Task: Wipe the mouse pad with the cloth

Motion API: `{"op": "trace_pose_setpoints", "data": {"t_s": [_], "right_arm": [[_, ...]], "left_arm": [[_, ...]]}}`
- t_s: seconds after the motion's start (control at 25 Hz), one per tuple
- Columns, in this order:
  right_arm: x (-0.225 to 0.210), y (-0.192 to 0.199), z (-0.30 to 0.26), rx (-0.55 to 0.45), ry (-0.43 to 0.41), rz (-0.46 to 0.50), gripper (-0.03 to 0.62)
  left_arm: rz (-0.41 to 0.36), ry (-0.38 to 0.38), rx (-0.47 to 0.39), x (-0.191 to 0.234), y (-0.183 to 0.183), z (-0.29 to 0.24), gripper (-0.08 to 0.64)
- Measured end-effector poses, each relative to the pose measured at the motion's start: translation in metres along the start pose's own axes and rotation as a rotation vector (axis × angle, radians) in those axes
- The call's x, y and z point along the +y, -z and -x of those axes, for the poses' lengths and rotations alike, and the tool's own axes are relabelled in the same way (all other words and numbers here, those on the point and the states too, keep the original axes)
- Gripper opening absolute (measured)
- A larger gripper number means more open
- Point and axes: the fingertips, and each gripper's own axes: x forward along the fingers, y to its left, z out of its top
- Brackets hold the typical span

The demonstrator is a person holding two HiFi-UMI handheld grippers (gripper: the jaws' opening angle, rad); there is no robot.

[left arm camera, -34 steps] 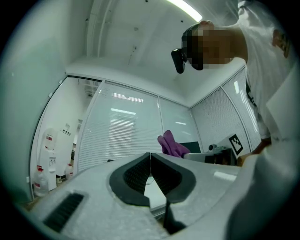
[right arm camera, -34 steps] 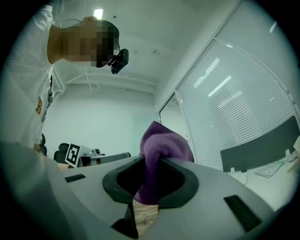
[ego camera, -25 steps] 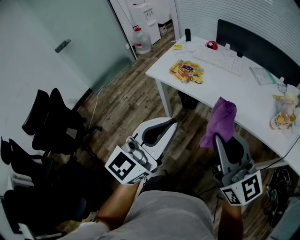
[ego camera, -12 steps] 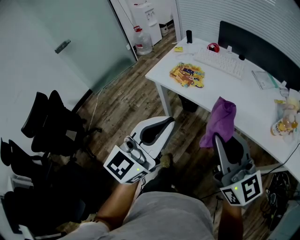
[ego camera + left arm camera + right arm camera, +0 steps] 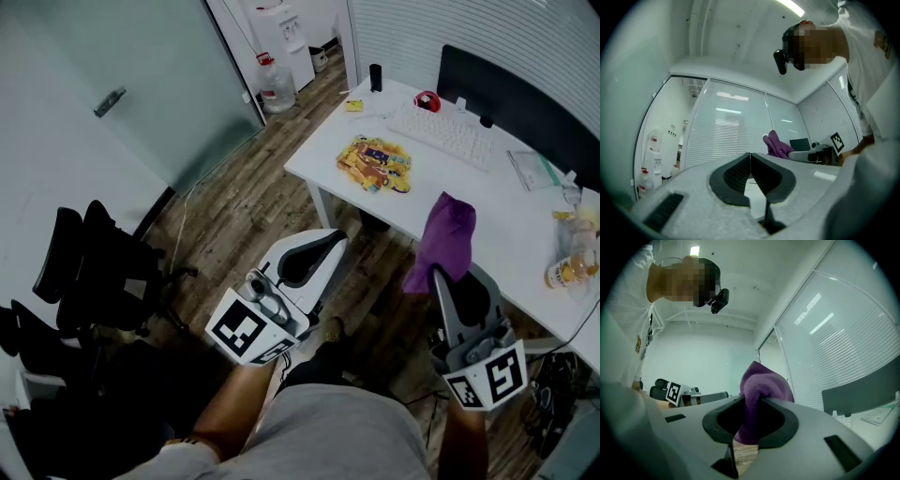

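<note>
The mouse pad (image 5: 373,164), yellow with a colourful print, lies on the near left part of the white desk (image 5: 487,202), well ahead of both grippers. My right gripper (image 5: 450,274) is held upright in front of the desk edge and is shut on a purple cloth (image 5: 447,230). The cloth (image 5: 761,385) bunches up above the pinching jaws in the right gripper view. My left gripper (image 5: 315,247) hovers over the wooden floor, short of the desk. Its jaws meet with nothing between them (image 5: 750,157). The cloth (image 5: 776,145) also shows in the left gripper view.
A white keyboard (image 5: 441,134), a red mouse (image 5: 427,99), a dark bottle (image 5: 375,74) and a black monitor (image 5: 511,94) stand on the desk behind the pad. Drink bottles (image 5: 562,267) sit at its right end. Black office chairs (image 5: 89,272) crowd the left. A glass door (image 5: 112,94) and water dispenser (image 5: 286,37) are behind.
The head view has shifted a little, so the desk and chairs sit lower and further left. Both grippers keep their pose, and the right one still holds the cloth.
</note>
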Motion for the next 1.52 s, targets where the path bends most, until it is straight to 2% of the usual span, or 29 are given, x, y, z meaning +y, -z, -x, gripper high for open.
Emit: {"op": "trace_pose_setpoints", "data": {"t_s": [0.6, 0.96, 1.2, 1.52], "right_arm": [[-0.015, 0.020, -0.115, 0.067, 0.036, 0.051, 0.071], [-0.038, 0.039, -0.169, 0.085, 0.093, 0.050, 0.071], [-0.052, 0.052, -0.185, 0.108, 0.133, 0.041, 0.071], [-0.066, 0.058, -0.190, 0.115, 0.164, 0.031, 0.071]], "left_arm": [[0.041, 0.025, -0.040, 0.124, 0.011, -0.016, 0.017], [0.056, 0.058, -0.022, 0.186, 0.029, -0.032, 0.017], [0.075, 0.079, -0.014, 0.212, 0.041, -0.042, 0.017], [0.090, 0.100, 0.015, 0.222, 0.052, -0.054, 0.017]]}}
